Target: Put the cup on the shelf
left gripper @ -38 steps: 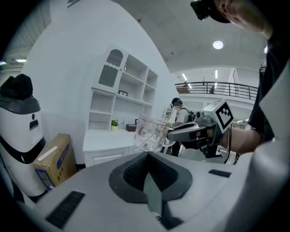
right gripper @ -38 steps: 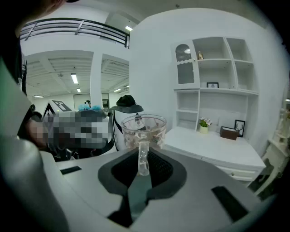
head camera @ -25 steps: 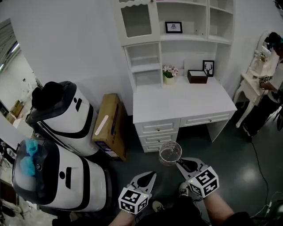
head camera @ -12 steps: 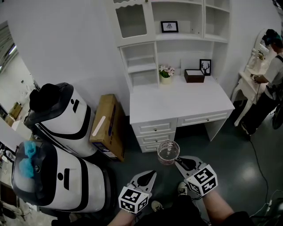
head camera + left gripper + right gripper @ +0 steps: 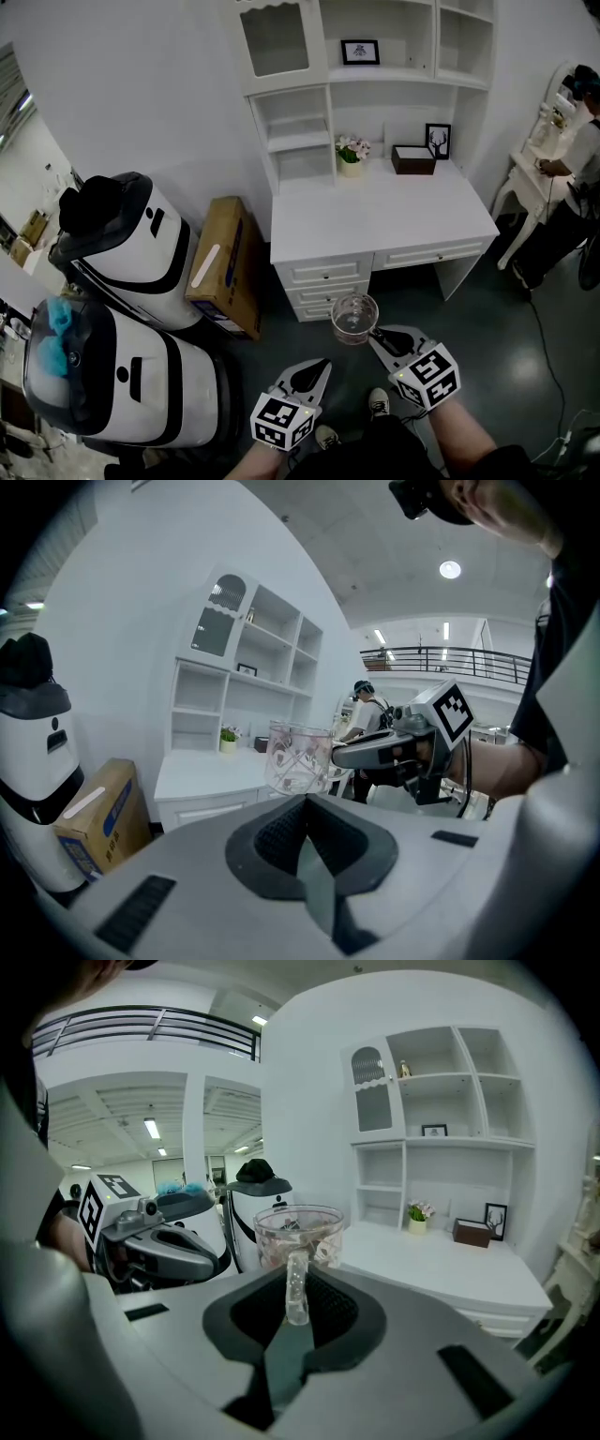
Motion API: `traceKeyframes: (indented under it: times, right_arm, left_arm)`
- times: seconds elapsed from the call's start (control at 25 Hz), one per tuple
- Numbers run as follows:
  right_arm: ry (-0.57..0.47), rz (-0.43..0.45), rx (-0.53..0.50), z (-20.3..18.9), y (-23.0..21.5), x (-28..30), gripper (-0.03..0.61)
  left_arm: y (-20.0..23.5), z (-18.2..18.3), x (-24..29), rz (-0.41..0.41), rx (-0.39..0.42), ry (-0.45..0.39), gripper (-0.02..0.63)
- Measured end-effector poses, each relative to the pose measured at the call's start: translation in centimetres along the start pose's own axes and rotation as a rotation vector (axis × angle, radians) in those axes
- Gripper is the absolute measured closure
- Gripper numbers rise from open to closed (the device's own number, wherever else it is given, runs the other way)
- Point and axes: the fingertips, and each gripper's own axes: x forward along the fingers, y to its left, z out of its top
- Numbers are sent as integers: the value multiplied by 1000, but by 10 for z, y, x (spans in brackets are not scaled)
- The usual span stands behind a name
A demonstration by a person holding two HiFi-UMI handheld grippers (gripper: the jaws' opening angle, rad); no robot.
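- My right gripper (image 5: 377,336) holds the glass cup (image 5: 353,317) upright, fingers (image 5: 342,1321) clamped on its handle to carry it level above the floor (image 5: 487,309), short of the white desk (image 5: 384,211).
- My left gripper (image 5: 319,368) hangs idle, fingers together and empty; the shelf (image 5: 302,142) above the desk awaits.

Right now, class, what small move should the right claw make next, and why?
Probably carry the cup forward and up toward the shelf. The right claw is shut on its handle, the cup hangs upright short of the desk, and the left claw is shut and empty.
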Motion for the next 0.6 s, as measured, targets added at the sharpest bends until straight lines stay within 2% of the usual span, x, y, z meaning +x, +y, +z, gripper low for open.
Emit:
traceKeyframes:
  times: [0.6]
  right_arm:
    - [7,61,-20,11,-81,16,538]
  left_arm:
    - [0,24,70,57,-38,-4,609]
